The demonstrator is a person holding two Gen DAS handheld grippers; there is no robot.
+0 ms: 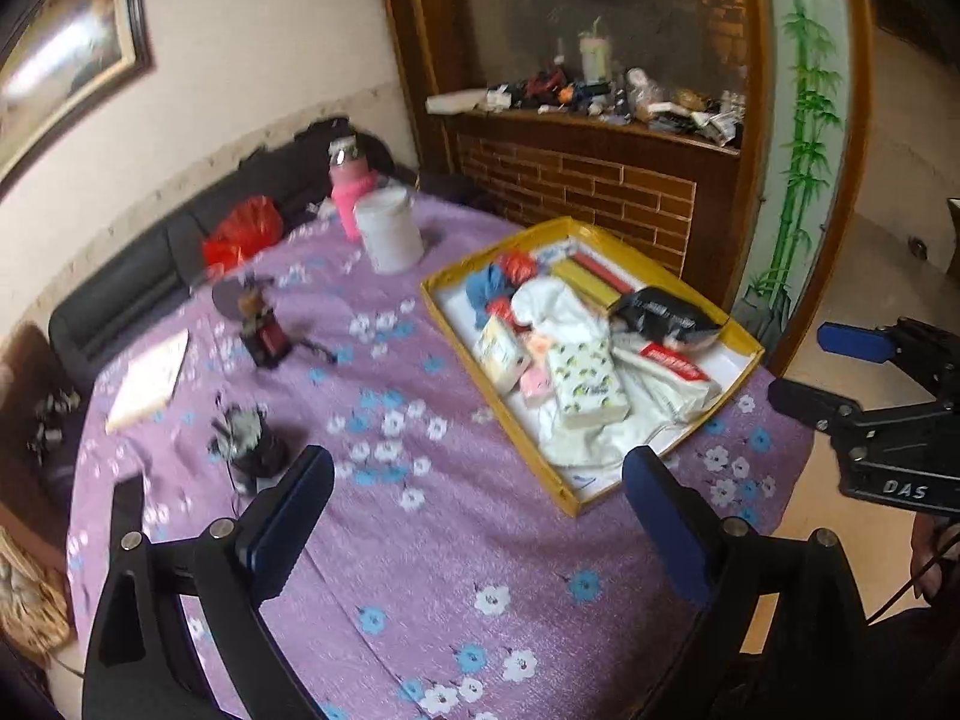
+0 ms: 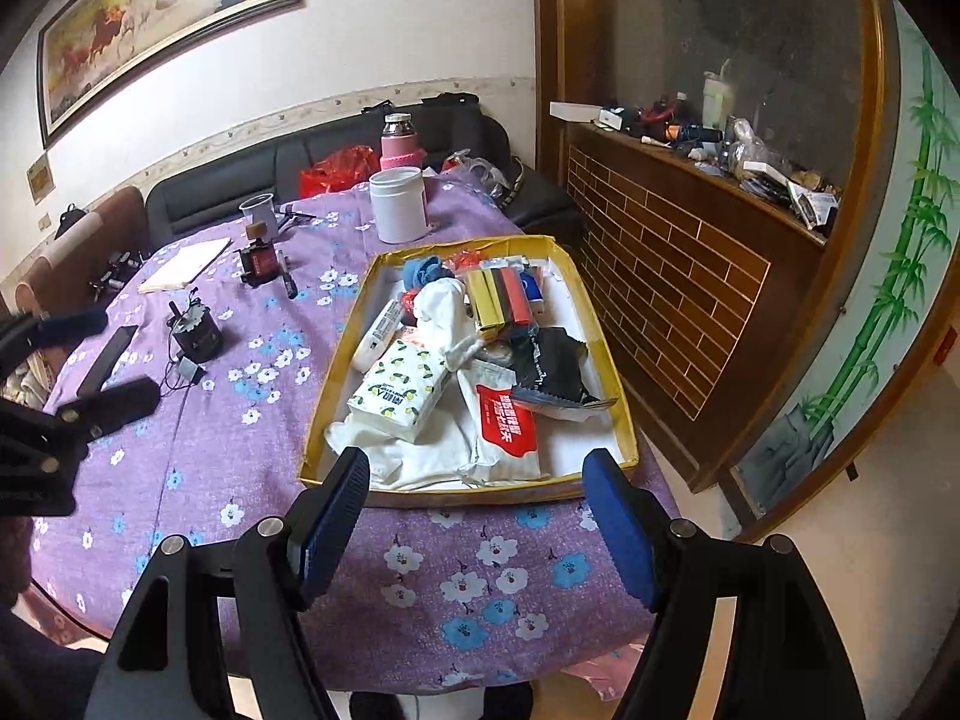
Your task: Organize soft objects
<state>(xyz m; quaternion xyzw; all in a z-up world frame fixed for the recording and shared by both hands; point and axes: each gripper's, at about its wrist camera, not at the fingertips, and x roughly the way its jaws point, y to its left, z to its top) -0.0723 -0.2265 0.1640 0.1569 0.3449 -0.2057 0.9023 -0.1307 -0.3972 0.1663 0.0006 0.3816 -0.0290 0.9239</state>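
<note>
A yellow-rimmed tray [image 1: 576, 223] [image 2: 336, 372] lies on the purple flowered tablecloth [image 1: 480, 570] [image 2: 240, 450]. It holds a lemon-print tissue pack [image 1: 585, 384] [image 2: 402, 390], a crumpled white cloth [image 1: 558, 306] [image 2: 444, 312], a red-labelled white pack [image 1: 672, 360] [image 2: 507, 420], a black bag [image 1: 666, 315] [image 2: 552, 366] and a blue cloth [image 1: 486, 288] [image 2: 420, 270]. My left gripper [image 1: 477, 480] hovers open over bare tablecloth, left of the tray's near corner. My right gripper [image 2: 477, 480] is open above the tray's near rim, with nothing between its fingers.
A white canister [image 1: 390, 234] [image 2: 399, 204] and a pink bottle [image 1: 351, 192] [image 2: 399, 150] stand at the table's far side. A small black gadget [image 1: 252, 444] [image 2: 195, 336], a notebook [image 1: 150, 381] [image 2: 186, 264] and other small items lie left. A wooden cabinet [image 2: 660, 276] stands right.
</note>
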